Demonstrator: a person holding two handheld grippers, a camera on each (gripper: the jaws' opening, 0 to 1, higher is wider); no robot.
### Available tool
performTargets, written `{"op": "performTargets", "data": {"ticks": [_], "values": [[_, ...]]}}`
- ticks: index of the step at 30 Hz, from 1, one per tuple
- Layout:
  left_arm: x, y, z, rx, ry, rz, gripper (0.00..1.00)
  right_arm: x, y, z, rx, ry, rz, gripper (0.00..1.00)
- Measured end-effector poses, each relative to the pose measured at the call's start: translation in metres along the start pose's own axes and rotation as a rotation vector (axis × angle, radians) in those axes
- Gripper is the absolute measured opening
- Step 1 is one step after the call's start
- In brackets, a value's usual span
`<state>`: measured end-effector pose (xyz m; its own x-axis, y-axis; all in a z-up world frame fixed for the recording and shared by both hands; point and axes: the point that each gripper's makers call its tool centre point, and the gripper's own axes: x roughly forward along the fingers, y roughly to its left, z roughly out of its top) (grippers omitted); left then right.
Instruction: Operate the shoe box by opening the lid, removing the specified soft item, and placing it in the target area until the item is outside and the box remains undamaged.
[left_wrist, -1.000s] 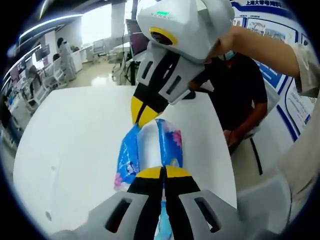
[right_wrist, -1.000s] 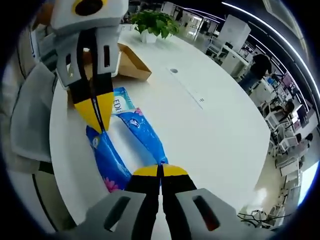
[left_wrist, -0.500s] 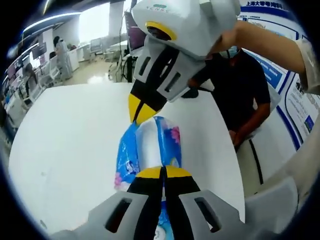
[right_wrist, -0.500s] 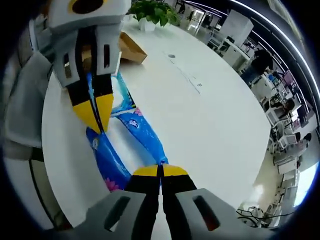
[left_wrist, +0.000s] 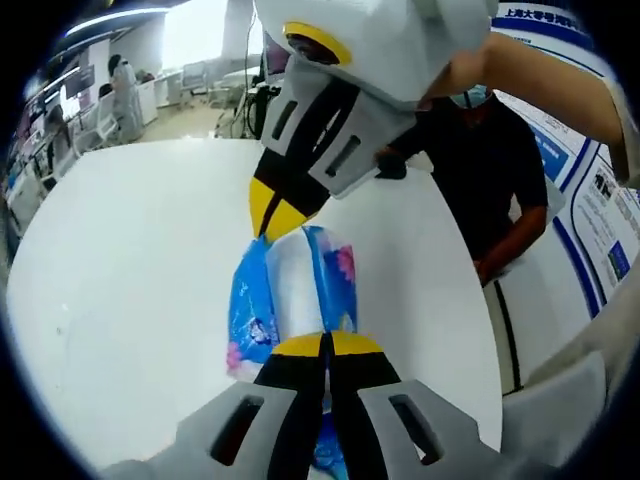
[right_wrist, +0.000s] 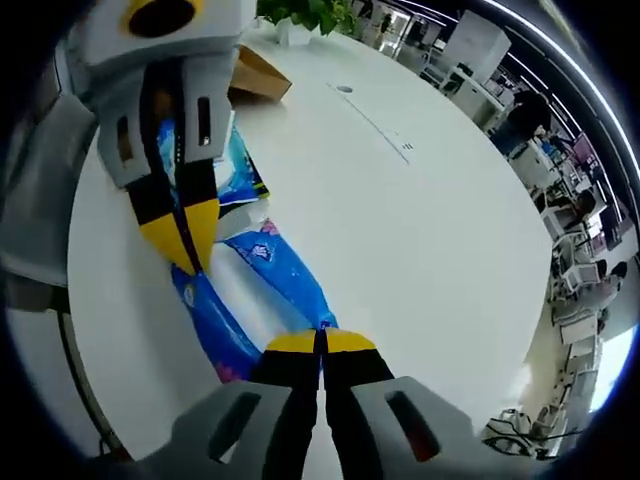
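Tissue pack (left_wrist: 290, 295): blue, soft, stretched above the white table (left_wrist: 120, 260), clear of the box.
Left gripper (left_wrist: 325, 345): pinched tight on the near end of the pack.
Right gripper (right_wrist: 322, 340): clamped on the opposite end; probably a shared grip to keep it level for placing.
Box (right_wrist: 255, 72): brown, beyond the pack, beside a plant (right_wrist: 300, 12).
Room: open office past the table.

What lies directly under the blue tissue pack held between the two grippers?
Under the blue tissue pack is the white table. The left gripper and right gripper clamp its ends; whether it touches the table is hidden.
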<state>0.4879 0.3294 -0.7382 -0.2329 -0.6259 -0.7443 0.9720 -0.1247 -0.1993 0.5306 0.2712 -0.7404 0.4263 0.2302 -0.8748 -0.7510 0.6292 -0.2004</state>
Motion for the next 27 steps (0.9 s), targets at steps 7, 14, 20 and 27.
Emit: {"op": "performTargets", "data": {"ticks": [7, 14, 20, 27], "values": [[-0.001, 0.008, -0.007, -0.040, -0.006, 0.002, 0.00, 0.009, 0.001, 0.003, -0.007, -0.001, 0.002, 0.00], [-0.002, 0.004, -0.009, -0.054, -0.009, -0.003, 0.00, 0.012, 0.002, 0.006, -0.006, -0.007, 0.000, 0.00], [0.001, 0.000, -0.008, -0.035, -0.005, -0.006, 0.00, 0.012, 0.003, 0.004, -0.002, -0.007, -0.004, 0.00], [0.000, -0.001, -0.009, 0.013, -0.009, 0.005, 0.00, 0.012, 0.006, 0.003, -0.001, -0.005, -0.006, 0.00]]}}
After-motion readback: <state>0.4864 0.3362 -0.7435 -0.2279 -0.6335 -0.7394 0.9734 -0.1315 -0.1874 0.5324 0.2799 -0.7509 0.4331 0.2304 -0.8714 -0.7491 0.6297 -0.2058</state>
